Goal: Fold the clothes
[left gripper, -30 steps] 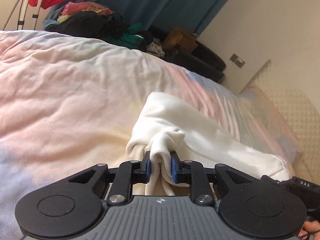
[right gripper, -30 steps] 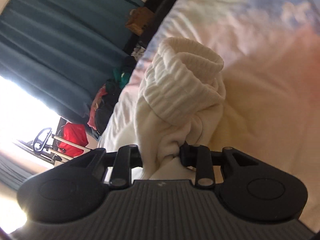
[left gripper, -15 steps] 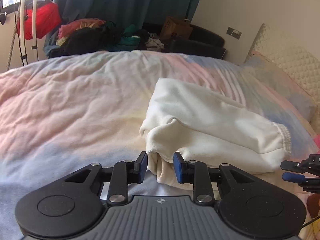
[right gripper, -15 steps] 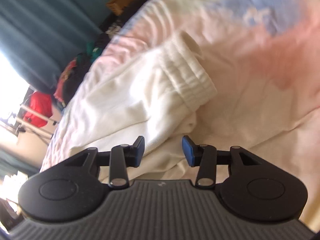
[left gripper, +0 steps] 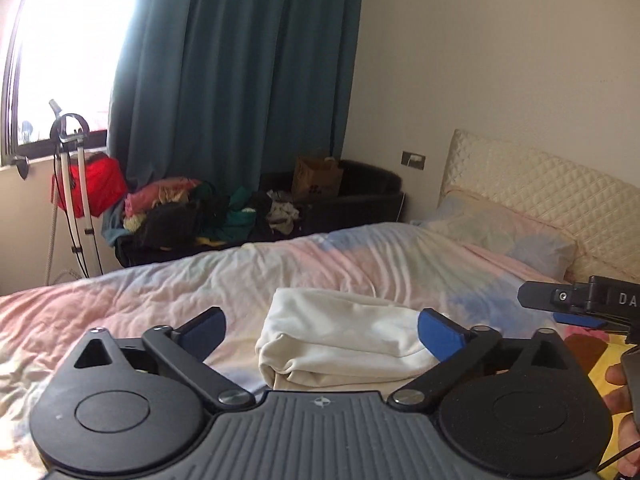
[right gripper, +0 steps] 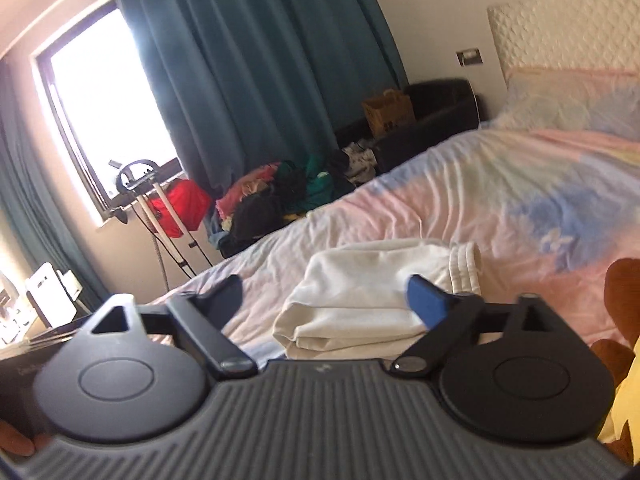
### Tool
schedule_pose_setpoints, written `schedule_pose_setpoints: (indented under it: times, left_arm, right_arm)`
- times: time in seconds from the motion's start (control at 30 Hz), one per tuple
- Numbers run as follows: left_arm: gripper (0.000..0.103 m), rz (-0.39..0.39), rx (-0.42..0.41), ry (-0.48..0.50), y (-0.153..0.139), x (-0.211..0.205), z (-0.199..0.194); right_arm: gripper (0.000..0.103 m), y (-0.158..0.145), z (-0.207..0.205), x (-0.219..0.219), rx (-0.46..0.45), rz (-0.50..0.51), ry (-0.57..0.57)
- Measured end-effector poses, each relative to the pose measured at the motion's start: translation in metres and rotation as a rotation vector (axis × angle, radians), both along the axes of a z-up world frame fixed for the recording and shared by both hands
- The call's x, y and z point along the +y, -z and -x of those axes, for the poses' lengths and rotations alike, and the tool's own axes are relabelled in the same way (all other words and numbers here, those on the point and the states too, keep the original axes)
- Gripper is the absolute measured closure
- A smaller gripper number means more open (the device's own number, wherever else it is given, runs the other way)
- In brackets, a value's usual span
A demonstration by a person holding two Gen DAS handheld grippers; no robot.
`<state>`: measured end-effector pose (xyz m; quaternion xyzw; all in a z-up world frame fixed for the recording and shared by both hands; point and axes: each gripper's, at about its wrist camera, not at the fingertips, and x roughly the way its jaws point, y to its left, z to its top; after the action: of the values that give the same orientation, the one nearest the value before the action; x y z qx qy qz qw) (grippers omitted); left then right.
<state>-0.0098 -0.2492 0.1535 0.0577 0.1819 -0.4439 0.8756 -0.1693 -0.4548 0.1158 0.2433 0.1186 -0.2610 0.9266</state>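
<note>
A cream white garment (left gripper: 340, 340) lies folded in a compact stack on the pastel duvet (left gripper: 160, 292); it also shows in the right wrist view (right gripper: 368, 300), with its ribbed cuff (right gripper: 466, 264) at the right end. My left gripper (left gripper: 322, 330) is wide open and empty, raised above and back from the garment. My right gripper (right gripper: 326, 294) is wide open and empty, also pulled back from it. The right gripper's body (left gripper: 580, 300) shows at the right edge of the left wrist view.
A pile of mixed clothes (left gripper: 188, 212) lies beyond the bed under teal curtains (left gripper: 240, 80). A red bag and a garment steamer stand (left gripper: 76, 184) are by the window. Pillow (left gripper: 500, 232) and quilted headboard (left gripper: 540, 188) at right. A brown and yellow item (right gripper: 624, 320) lies at far right.
Both grippers let go of the white garment, opened wide and drew up and back from it. The garment now rests folded on the bed.
</note>
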Motion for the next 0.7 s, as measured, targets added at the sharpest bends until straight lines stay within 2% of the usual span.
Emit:
schedule_pose_setpoints:
  times: [0.13,0.3,0.5,0.7]
  left_arm:
    - [0.0,0.056,-0.032,-0.009,-0.02,0.031,0.041]
    - [0.0,0.094,-0.085,-0.042,-0.024,0.071,0.084]
    - [0.0,0.086,-0.153,-0.099,-0.007,0.099,0.118]
    - [0.0,0.092,-0.133,-0.121,0.024,0.105,0.122]
  right_arm:
    - [0.0,-0.018,0.028,0.033,-0.033,0.074,0.002]
    - [0.0,-0.015,0.05,0.069,-0.049,0.137,0.003]
    - [0.0,0.014,0.063,0.106,-0.058,0.204,0.03]
    - [0.0,0.051,0.055,0.12,-0.024,0.25,0.064]
